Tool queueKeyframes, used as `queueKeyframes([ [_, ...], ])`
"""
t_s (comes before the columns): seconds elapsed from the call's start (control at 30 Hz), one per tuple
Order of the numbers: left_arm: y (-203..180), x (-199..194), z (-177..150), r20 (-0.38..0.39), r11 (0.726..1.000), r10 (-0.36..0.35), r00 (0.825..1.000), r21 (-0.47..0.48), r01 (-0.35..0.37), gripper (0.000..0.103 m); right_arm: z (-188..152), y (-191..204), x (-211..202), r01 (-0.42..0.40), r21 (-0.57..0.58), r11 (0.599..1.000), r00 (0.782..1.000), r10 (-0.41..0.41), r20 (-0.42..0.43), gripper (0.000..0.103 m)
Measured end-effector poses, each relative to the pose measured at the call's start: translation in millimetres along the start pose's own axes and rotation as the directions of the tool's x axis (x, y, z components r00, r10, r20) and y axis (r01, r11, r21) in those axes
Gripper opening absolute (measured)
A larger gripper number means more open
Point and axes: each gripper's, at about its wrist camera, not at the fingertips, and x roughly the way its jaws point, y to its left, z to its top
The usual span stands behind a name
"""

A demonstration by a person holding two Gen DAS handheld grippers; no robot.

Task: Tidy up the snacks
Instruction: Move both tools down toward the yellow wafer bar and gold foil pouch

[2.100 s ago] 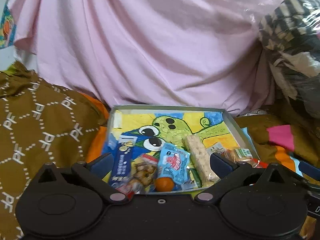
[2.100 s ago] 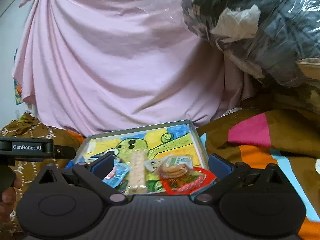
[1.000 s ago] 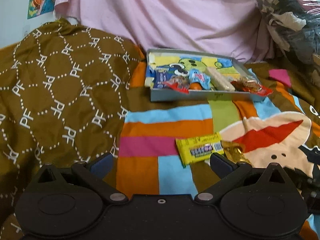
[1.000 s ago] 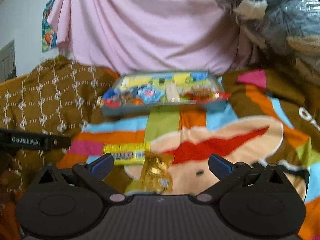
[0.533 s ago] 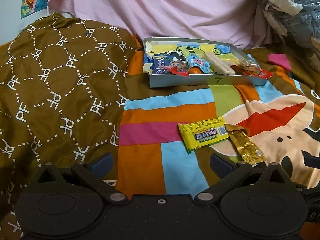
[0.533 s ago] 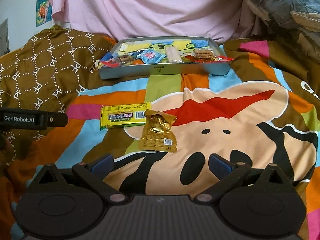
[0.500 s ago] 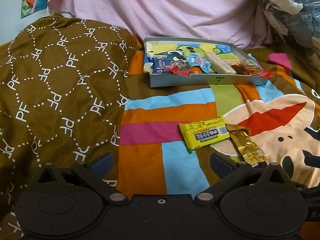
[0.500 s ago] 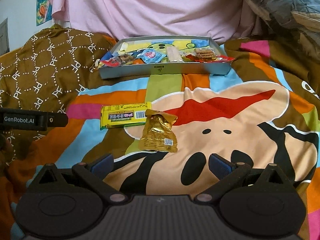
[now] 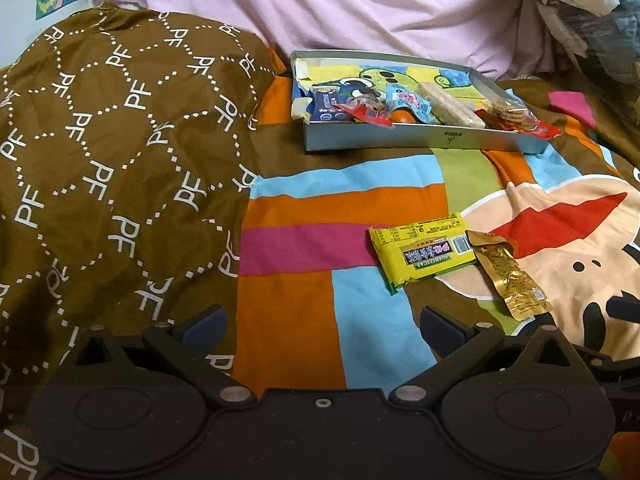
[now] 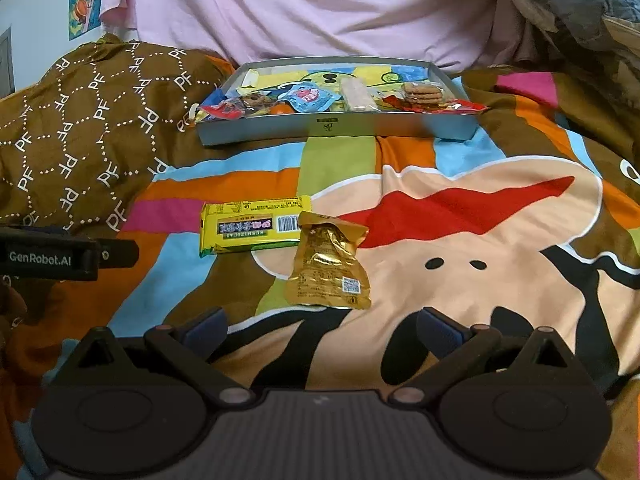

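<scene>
Both tongs (image 9: 322, 322) (image 10: 320, 322) wide open, empty, above the blanket (image 10: 460, 240).

The colourful patchwork-print bedspread (image 10: 460, 248) is soft matt cloth, lightly creased, as is the brown cloth printed with white letters (image 9: 120, 152) at the left. The pink sheet (image 10: 300, 8) hanging at the far side is thin, matt fabric in folds. The shallow grey tray (image 10: 400, 126) looks like smooth painted cardboard or metal; which cannot be told. The yellow snack wrapper (image 10: 252, 226) is glossy plastic film. The gold packet (image 10: 328, 268) is crinkled, shiny foil. At the far right, clear plastic wrap (image 9: 592, 8) glints over bundled cloth.
</scene>
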Motion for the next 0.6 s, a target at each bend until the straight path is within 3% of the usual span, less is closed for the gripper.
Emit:
queueKeyframes([
  [0.6,9,9,5,0.046,1.000,0.014,0.999,-0.012,-0.013,0.102,19,3,29,0.012,-0.048,0.999,1.000,-0.011,0.019,0.103],
])
